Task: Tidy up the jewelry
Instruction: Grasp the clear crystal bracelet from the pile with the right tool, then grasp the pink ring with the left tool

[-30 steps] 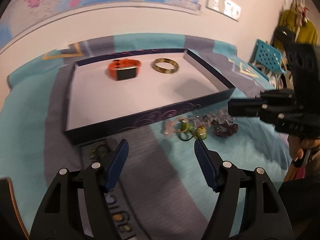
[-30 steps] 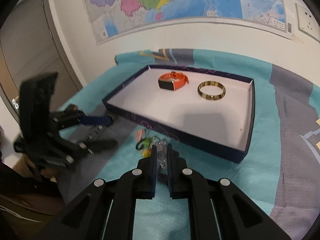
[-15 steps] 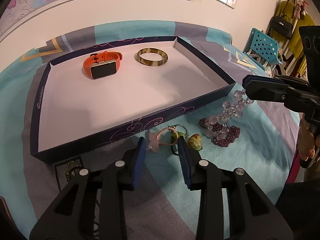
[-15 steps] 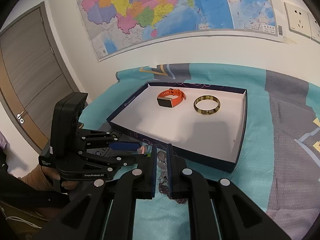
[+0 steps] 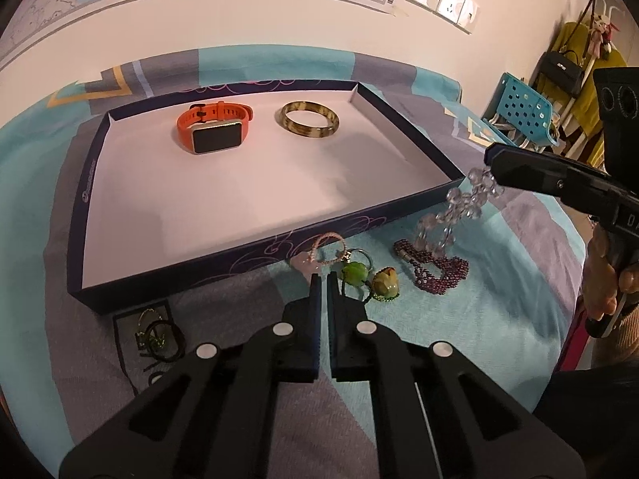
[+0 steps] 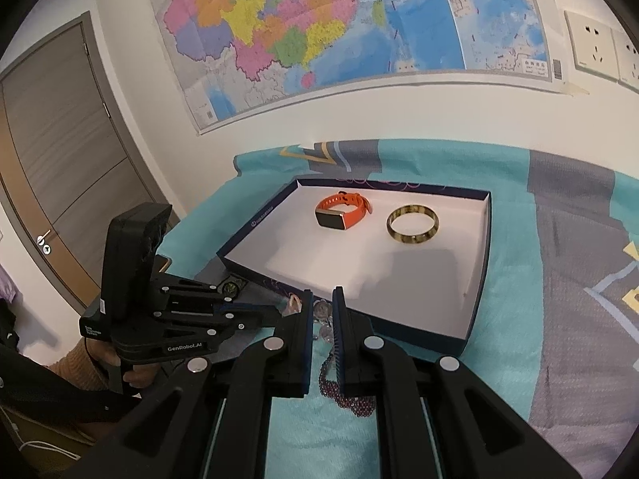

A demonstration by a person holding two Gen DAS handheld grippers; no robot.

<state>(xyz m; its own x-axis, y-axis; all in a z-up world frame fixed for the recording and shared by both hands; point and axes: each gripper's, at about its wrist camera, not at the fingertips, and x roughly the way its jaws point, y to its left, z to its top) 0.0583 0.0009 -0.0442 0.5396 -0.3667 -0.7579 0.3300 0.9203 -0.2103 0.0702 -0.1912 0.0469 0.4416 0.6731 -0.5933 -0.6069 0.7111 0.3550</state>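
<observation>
Right now the biggest thing in front of me is the shallow box (image 5: pixel 80 239), sitting on the blanket (image 5: pixel 499 359) with its white floor mostly bare. At about eleven o'clock on that floor lies the orange watch (image 5: pixel 213 129), and just beside it, toward one o'clock, the amber bangle (image 5: pixel 309 121). Both look already sorted.

Outside the near wall, the rest waits in a loose pile: a purple bead bracelet (image 5: pixel 433 269), a clear crystal bracelet (image 5: pixel 459 207), two green charms (image 5: pixel 369 277) and a thin pink bracelet (image 5: pixel 325 249).

My right tongs (image 6: pixel 320 313) are clamped on the top of the crystal bracelet, which dangles from them at about three o'clock of the box, its lower end near the purple beads; I cannot tell whether it has fully cleared them. My left tongs (image 5: pixel 323 279) have come nearly together, their tips close against the pink bracelet; whether they truly grip it I cannot tell.

To do this step well, I judge I should raise the right tongs straight up until the strand hangs free, then carry it over the near wall and lower it onto open floor toward five o'clock, well apart from the bangle. Swinging would risk snagging the purple beads or catching the box edge.
</observation>
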